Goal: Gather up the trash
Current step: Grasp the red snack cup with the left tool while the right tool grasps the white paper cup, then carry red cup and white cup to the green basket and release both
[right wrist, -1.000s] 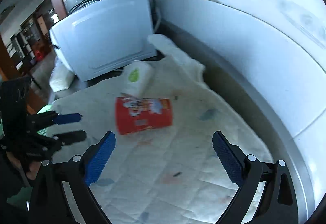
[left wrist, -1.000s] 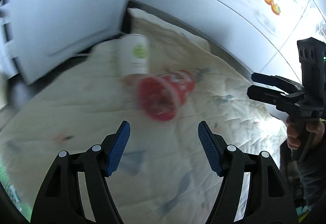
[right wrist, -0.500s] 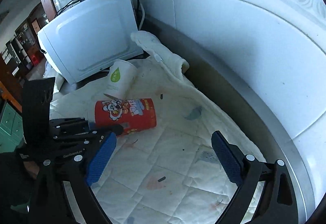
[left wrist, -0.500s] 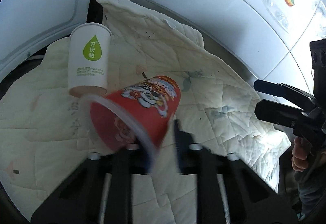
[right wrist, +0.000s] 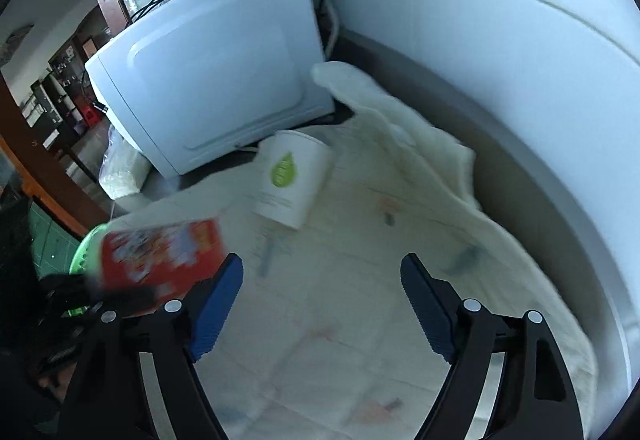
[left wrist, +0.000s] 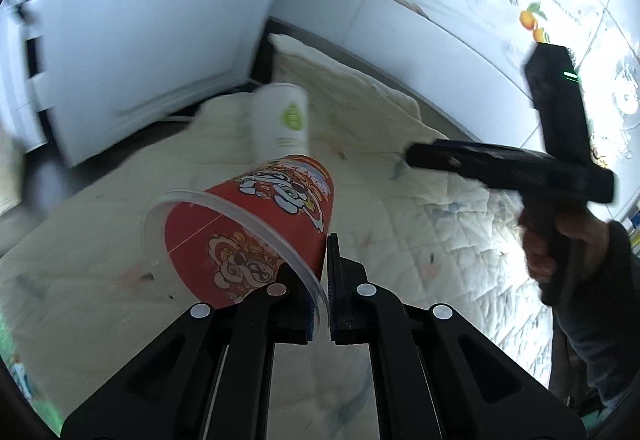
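Red printed paper is filling the middle of the left wrist view: the red cup (left wrist: 256,228), with its clear plastic rim, is being held off the quilted cloth (left wrist: 420,240) by the left tongs (left wrist: 326,292), whose pads are pinching only the thin rim wall, pressed nearly together. Just behind the red cup, the white cup (left wrist: 282,123) with a green drop logo is lying on the same cloth, close to the white appliance (left wrist: 140,19). Off to the right of the red cup, a hand (left wrist: 560,240) is holding the right tongs (left wrist: 416,155), seen side-on and blurred, so their state cannot be told from here.

From the right wrist view, the right tongs (right wrist: 322,304) are standing spread with nothing between the blue pads; they have just been closing a little. The white cup (right wrist: 292,179) is lying ahead of them on the quilted cloth (right wrist: 360,340), just in front of the white appliance (right wrist: 208,87). To the left of the white cup, the red cup (right wrist: 160,256) is showing blurred, above something green (right wrist: 86,248) that I cannot make out.

My worry is the rim grip: the flimsy edge could buckle or slide out, dropping the red cup. Reaching for the white cup, a pad could nudge it into rolling under the appliance.
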Action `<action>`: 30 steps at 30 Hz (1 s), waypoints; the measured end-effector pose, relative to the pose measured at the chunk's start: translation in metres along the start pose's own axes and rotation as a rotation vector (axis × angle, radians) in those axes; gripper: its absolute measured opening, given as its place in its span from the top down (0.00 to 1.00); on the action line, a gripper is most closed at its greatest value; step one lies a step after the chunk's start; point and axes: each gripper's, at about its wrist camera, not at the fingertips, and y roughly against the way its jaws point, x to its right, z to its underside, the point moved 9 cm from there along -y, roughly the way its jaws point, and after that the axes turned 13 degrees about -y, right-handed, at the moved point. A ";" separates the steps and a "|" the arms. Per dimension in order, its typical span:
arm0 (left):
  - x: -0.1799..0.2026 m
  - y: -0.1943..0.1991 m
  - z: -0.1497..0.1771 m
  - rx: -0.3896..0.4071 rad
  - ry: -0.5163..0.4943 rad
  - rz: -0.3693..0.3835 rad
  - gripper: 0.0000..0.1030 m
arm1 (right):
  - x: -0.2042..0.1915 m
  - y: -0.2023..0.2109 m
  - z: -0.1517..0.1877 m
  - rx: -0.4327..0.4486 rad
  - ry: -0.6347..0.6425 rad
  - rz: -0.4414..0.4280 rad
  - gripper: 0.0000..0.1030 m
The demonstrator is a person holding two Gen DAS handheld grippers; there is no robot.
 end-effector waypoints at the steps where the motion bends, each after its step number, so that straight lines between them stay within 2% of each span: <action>1: -0.006 0.010 0.004 0.003 0.008 -0.013 0.96 | -0.005 -0.006 -0.002 -0.007 -0.006 -0.011 0.24; 3: -0.017 0.031 0.011 0.015 0.030 -0.031 0.96 | -0.018 -0.027 -0.010 -0.024 -0.033 -0.040 0.24; 8: -0.040 0.083 0.023 0.055 0.064 -0.095 0.96 | -0.036 -0.072 -0.029 -0.048 -0.079 -0.032 0.24; 16: -0.094 0.157 0.049 0.107 0.139 -0.233 0.96 | -0.038 -0.122 -0.041 -0.091 -0.156 0.034 0.29; 17: -0.099 0.159 0.050 0.111 0.147 -0.244 0.96 | -0.038 -0.124 -0.042 -0.090 -0.157 0.044 0.30; 21: -0.120 0.185 0.064 0.127 0.185 -0.299 0.96 | -0.032 -0.132 -0.041 -0.105 -0.174 0.080 0.44; 26: -0.135 0.206 0.082 0.134 0.221 -0.352 0.96 | -0.033 -0.121 -0.041 -0.076 -0.182 0.083 0.45; 30: -0.150 0.223 0.098 0.140 0.258 -0.384 0.96 | -0.051 -0.095 -0.034 -0.060 -0.139 0.047 0.46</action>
